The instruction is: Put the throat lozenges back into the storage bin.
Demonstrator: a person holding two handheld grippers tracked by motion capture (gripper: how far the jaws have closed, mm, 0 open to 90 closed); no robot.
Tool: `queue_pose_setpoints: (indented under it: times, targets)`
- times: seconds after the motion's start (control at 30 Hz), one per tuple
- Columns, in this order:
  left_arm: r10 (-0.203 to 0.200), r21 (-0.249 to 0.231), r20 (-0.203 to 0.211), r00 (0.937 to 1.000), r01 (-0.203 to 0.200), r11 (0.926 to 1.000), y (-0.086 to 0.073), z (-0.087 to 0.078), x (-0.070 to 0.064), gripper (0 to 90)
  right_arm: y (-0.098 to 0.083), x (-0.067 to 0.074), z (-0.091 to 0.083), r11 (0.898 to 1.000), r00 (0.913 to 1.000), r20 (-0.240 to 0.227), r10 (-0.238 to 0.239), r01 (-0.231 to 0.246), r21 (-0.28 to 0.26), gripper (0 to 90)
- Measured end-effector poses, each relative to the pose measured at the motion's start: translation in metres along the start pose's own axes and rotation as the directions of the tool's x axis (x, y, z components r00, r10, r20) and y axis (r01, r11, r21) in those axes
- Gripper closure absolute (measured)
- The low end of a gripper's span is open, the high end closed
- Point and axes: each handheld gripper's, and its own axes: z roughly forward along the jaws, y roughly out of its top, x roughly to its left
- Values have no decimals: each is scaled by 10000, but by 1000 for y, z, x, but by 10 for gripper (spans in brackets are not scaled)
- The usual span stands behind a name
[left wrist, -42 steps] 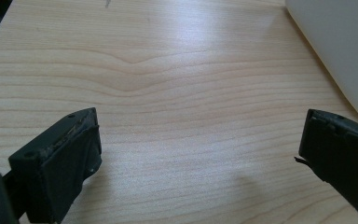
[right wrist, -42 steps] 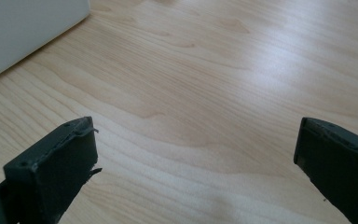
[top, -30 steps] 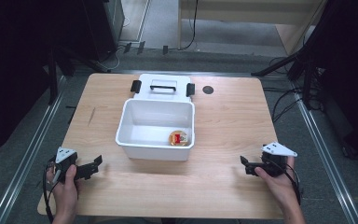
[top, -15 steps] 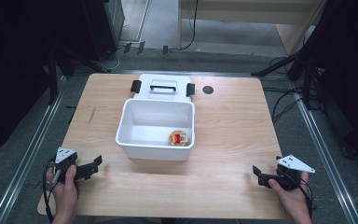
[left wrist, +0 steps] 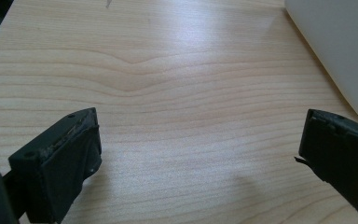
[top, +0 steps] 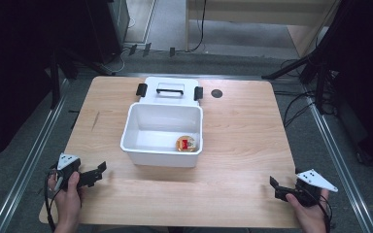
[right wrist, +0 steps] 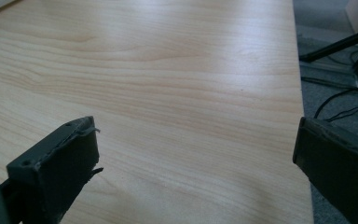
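White bin (top: pixel 141 145) sits mid-table, a small round item (top: pixel 186 143) inside its near right corner. Right gripper (top: pixel 278 189) has withdrawn to the near right corner; left gripper (top: pixel 96 173) unchanged near left. Both jaws wide, empty. Work appears concluded.

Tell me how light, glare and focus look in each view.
High view: even overhead light on the table, dark surroundings, bin sharp enough, the round item inside too small to read. Left gripper view: pale glare on the wood near the top, jaws soft. Right gripper view: a bright sheen across the upper wood, jaws blurred.
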Motion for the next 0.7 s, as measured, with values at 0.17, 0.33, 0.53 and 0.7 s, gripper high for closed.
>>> queue_pose_setpoints:
  times: [0.17, 0.33, 0.53, 0.7]
  targets:
    - [-6, 38, 17, 10000, 6, 10000, 0, 0, 0, 0, 0, 2, 1, 9999, 9998, 181, -106, 105, 74, 0]
    - [-138, -3, 16, 9999, 138, 9999, 0, 1, 1, 0, 1, 2, 2, 9998, 9999, 104, -82, 80, 181, 0]
    - [-137, -17, -3, 9999, 137, 9999, 0, 0, 1, 0, 1, -1, 2, 9995, 9998, -73, 197, -195, 231, 0]
    - [-111, 21, 16, 9999, 111, 9999, 0, 1, 0, 0, 1, 0, 3, 9995, 10000, -61, 79, -77, 318, 0]
